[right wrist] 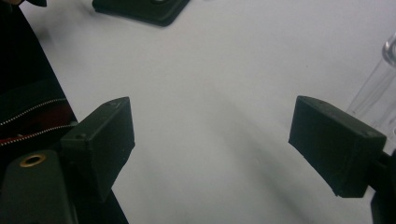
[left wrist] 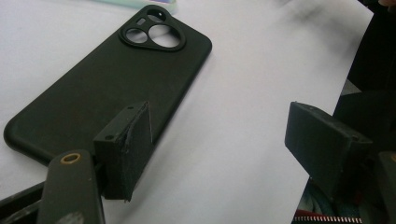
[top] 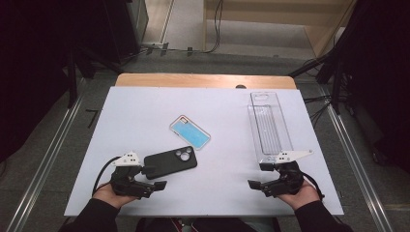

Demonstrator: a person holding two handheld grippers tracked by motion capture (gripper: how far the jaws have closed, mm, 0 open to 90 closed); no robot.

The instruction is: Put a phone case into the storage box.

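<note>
A black phone case [top: 170, 163] lies back-up on the white table [top: 145, 111], its camera cutout toward the far right. In the left gripper view the black case [left wrist: 107, 88] sits just beyond the left jaw, apart from it. A phone with a light blue face [top: 190, 132] lies tilted farther back. A long clear plastic package [top: 269, 126] lies at the right. My left gripper [top: 155, 178] [left wrist: 219, 135] rests near the front edge, open, bare table between its jaws. My right gripper [top: 257, 176] [right wrist: 212, 130] is open too, just in front of the clear package [right wrist: 378, 84].
The white table ends close behind both hands at its front edge [top: 203, 212]. A wooden strip [top: 203, 80] borders the far side. Metal rails [top: 43, 159] run along the floor on both sides. A corner of the black case [right wrist: 140, 9] shows far off in the right gripper view.
</note>
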